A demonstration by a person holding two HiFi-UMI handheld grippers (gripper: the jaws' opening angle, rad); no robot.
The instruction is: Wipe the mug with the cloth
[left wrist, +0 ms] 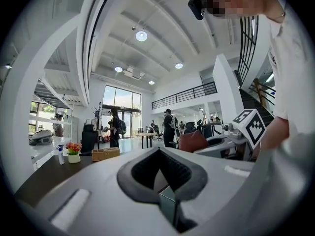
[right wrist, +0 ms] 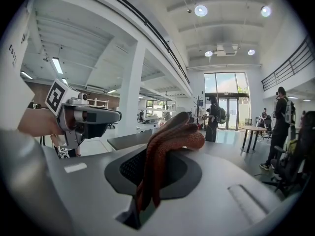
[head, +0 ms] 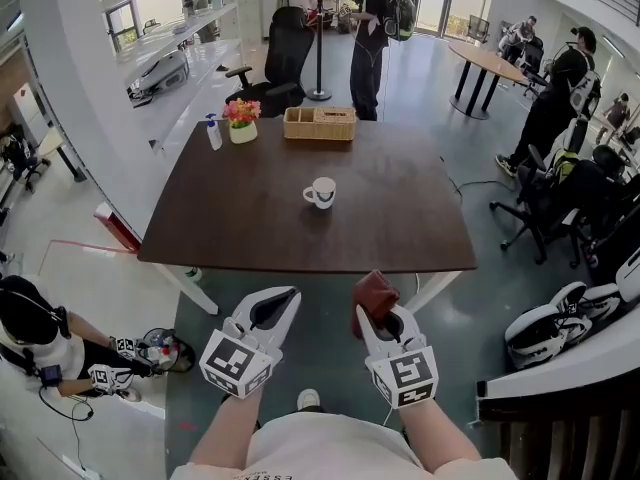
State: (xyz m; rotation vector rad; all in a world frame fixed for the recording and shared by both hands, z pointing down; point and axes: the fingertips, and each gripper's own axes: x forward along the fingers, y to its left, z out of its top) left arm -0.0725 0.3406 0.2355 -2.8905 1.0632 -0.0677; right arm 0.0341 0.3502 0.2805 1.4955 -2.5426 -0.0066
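A white mug [head: 321, 193] stands upright near the middle of the dark brown table [head: 240, 228]. Both grippers hang in front of the table's near edge, short of the mug. My right gripper [head: 377, 314] is shut on a folded red-brown cloth [head: 374, 292], which sticks up out of its jaws. In the right gripper view the cloth [right wrist: 167, 141] drapes over the closed jaws of the right gripper [right wrist: 157, 167]. My left gripper [head: 281, 296] is beside it, shut with nothing between its jaws. The left gripper view shows the left gripper [left wrist: 160, 170] and the cloth [left wrist: 192, 140]. Neither gripper view shows the mug.
At the table's far edge stand a wicker basket [head: 320, 124], a pot of flowers [head: 242, 121] and a spray bottle [head: 213, 133]. A black office chair [head: 275, 63] and a standing person [head: 372, 38] are behind. A person sits on the floor at lower left [head: 40, 338]. Chairs [head: 560, 208] crowd the right.
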